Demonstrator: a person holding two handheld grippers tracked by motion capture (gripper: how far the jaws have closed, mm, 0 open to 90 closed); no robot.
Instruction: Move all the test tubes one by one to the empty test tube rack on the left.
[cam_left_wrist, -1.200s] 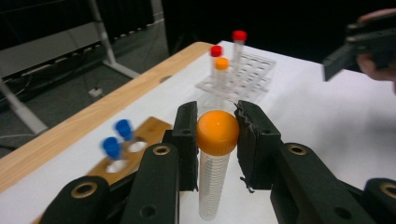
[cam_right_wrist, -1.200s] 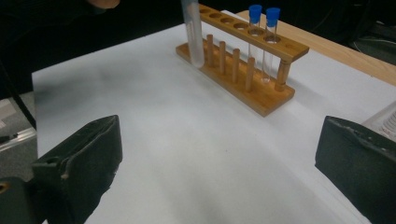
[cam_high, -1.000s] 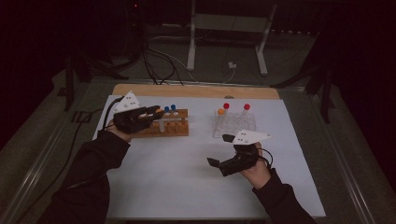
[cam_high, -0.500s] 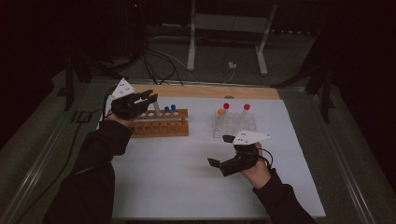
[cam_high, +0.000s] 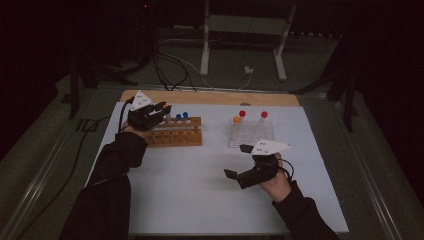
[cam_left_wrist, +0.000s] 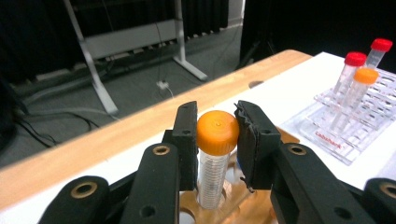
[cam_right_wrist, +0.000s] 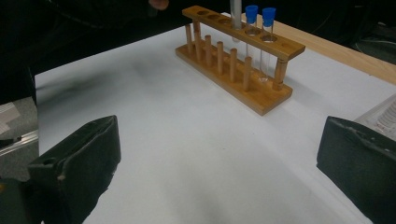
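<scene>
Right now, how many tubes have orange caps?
2: one orange-capped tube is held between the left gripper's jaws over the wooden rack; another stands in the clear rack.

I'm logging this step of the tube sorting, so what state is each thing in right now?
Left gripper: shut on the orange-capped tube.
Orange-capped tube: upright, capped, bottom in a hole of the wooden rack.
Wooden rack: upright, also holds two blue-capped tubes.
Right gripper: open, holding nothing, over the white mat.
Clear rack: holds three capped tubes.
</scene>
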